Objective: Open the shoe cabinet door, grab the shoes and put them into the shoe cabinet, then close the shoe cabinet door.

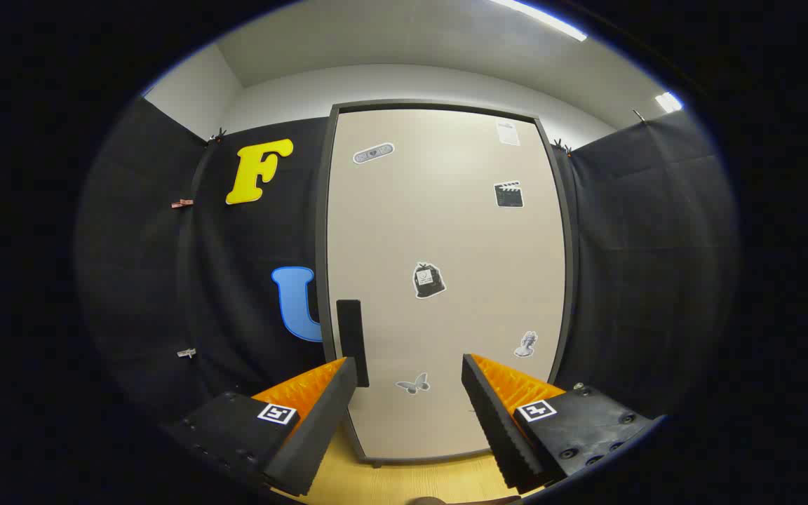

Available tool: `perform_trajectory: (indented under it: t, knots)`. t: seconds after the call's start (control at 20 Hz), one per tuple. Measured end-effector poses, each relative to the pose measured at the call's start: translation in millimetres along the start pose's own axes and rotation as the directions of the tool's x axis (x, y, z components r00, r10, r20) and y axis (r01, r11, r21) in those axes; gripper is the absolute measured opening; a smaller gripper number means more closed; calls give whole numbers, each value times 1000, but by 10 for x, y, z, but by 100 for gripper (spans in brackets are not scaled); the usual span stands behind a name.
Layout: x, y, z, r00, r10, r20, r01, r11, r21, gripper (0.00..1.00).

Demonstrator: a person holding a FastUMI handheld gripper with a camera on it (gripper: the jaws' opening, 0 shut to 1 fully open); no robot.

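Before the closed shoe cabinet door (446,280), the gripper (409,382) hangs level (fingers wide, empty), near its handle (350,337)

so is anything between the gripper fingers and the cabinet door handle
Nothing: in the gripper view the open gripper faces the closed cabinet door, and the black handle stands just beyond the left finger, with only bare door panel around it.

cabinet door (446,280) ahead, handle (351,340) at its left edge

Camera rides hand-held gripper (409,393), faces shut cabinet door (446,280) head-on, near, from low.
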State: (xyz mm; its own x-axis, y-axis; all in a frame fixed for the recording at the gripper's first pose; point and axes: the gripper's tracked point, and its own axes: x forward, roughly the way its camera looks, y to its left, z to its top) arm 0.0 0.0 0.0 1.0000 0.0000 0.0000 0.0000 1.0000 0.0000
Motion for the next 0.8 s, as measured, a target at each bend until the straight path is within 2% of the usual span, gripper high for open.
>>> perform_trajectory:
  t: [0.8]
  knots:
    - [236, 100, -36, 1000, 21, -6, -21, 999, 24, 98]
